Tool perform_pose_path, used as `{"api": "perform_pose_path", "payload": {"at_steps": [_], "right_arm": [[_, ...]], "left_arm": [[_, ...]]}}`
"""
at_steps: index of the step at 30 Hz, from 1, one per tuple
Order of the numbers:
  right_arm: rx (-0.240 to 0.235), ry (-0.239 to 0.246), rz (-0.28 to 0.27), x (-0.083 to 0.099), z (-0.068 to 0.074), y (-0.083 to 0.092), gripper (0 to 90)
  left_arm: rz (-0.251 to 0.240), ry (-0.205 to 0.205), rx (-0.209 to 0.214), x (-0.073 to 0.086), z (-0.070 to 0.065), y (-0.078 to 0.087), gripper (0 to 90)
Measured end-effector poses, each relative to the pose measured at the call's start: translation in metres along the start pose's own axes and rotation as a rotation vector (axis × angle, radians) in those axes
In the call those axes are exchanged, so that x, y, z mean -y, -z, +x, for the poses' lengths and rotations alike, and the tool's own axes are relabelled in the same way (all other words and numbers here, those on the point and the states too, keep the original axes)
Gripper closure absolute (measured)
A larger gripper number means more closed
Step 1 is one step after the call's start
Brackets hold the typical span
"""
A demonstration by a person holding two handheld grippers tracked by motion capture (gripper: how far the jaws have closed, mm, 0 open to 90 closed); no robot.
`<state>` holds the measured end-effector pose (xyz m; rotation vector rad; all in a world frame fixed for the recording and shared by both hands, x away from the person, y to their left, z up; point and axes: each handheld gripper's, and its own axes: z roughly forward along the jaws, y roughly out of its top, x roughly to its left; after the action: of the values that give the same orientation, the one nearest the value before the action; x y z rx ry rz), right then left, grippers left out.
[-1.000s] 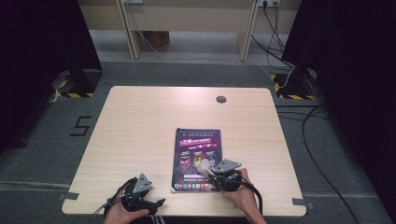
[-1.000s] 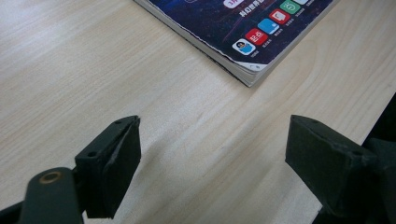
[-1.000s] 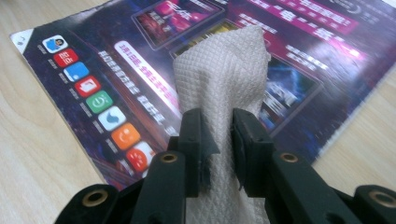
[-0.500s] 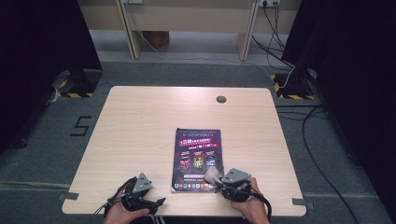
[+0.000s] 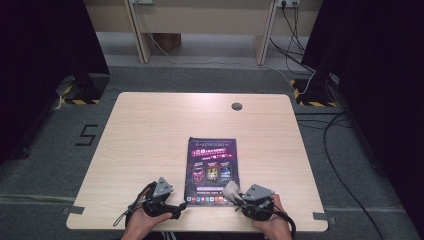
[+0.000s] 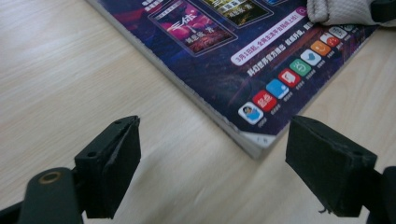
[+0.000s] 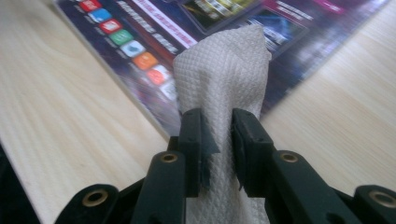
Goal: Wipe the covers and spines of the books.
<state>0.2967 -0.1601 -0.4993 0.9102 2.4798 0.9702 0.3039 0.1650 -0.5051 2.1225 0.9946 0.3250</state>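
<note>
One table point(image 5: 150, 145) is here. On it lies one magazine point(image 5: 211, 167). There are two grippers: the left gripper point(image 5: 172, 206) and the right gripper point(image 5: 239, 197). One white cloth point(image 5: 231, 190) sits at the magazine's near edge. Two hands come in from the bottom.

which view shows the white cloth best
The right gripper view: the white textured cloth stands pinched between that hand-held gripper's jaws. The left gripper view catches its edge on the purple magazine; the high view shows a small pale patch.
</note>
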Motion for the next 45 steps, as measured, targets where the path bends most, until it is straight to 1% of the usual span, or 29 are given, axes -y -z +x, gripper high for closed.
{"api": "perform_pose_path", "payload": {"at_steps": [1,3,4,5,6,8,10,12,14,15,16,20,22,25,28,33,38,42,45], "right_arm": [[0.001,-0.013,-0.004,0.001,-0.003,0.001,74.7],[0.004,-0.022,-0.001,0.002,-0.004,0.001,75.2],[0.005,-0.023,0.001,0.001,-0.003,0.001,75.4],[0.005,-0.010,0.002,0.000,-0.002,0.001,75.3],[-0.010,-0.007,0.002,0.000,0.001,0.000,75.0],[-0.008,0.016,0.003,-0.001,0.004,0.000,75.0],[-0.012,0.010,0.001,-0.001,0.003,-0.001,74.8],[-0.019,-0.008,-0.002,-0.001,0.000,-0.001,74.6],[-0.010,-0.008,0.002,-0.002,-0.001,-0.002,74.5],[-0.007,0.000,0.002,-0.003,-0.003,-0.003,74.6],[-0.002,-0.005,0.005,-0.005,-0.004,-0.004,74.6],[0.010,-0.011,0.004,-0.011,-0.012,-0.011,74.6],[0.012,-0.021,0.006,-0.013,-0.016,-0.014,74.6],[0.014,-0.035,0.001,-0.015,-0.022,-0.017,74.6],[0.026,-0.038,0.003,-0.020,-0.029,-0.022,74.6],[0.052,-0.047,0.007,-0.029,-0.040,-0.031,74.7],[0.068,-0.061,0.016,-0.038,-0.051,-0.040,74.7],[0.087,-0.058,0.025,-0.048,-0.060,-0.049,74.8],[0.101,-0.071,0.036,-0.056,-0.067,-0.057,74.7]], "left_arm": [[0.000,0.004,-0.006,-0.002,0.000,-0.004,17.5],[0.005,-0.002,-0.019,-0.006,0.000,-0.010,17.4],[0.007,-0.002,-0.029,-0.007,0.000,-0.013,17.5],[0.011,-0.003,-0.036,-0.008,0.001,-0.015,17.5],[0.015,-0.001,-0.037,-0.009,0.002,-0.017,17.3],[0.016,-0.003,-0.044,-0.010,0.003,-0.018,16.5],[0.020,-0.001,-0.047,-0.009,0.003,-0.018,15.9],[0.023,-0.003,-0.051,-0.009,0.003,-0.018,15.8],[0.024,-0.005,-0.052,-0.009,0.003,-0.018,15.8],[0.025,-0.003,-0.049,-0.009,0.003,-0.018,15.7],[0.027,-0.001,-0.047,-0.009,0.004,-0.018,15.7],[0.027,0.000,-0.043,-0.009,0.004,-0.018,15.7],[0.025,0.005,-0.041,-0.008,0.004,-0.019,15.6],[0.027,0.001,-0.045,-0.009,0.004,-0.018,15.6],[0.026,0.003,-0.045,-0.009,0.004,-0.019,15.3],[0.029,0.013,-0.034,-0.008,0.006,-0.019,15.2],[0.028,0.009,-0.037,-0.009,0.006,-0.019,14.9],[0.028,0.012,-0.034,-0.009,0.006,-0.019,14.9],[0.029,0.007,-0.033,-0.009,0.006,-0.019,14.9]]}}
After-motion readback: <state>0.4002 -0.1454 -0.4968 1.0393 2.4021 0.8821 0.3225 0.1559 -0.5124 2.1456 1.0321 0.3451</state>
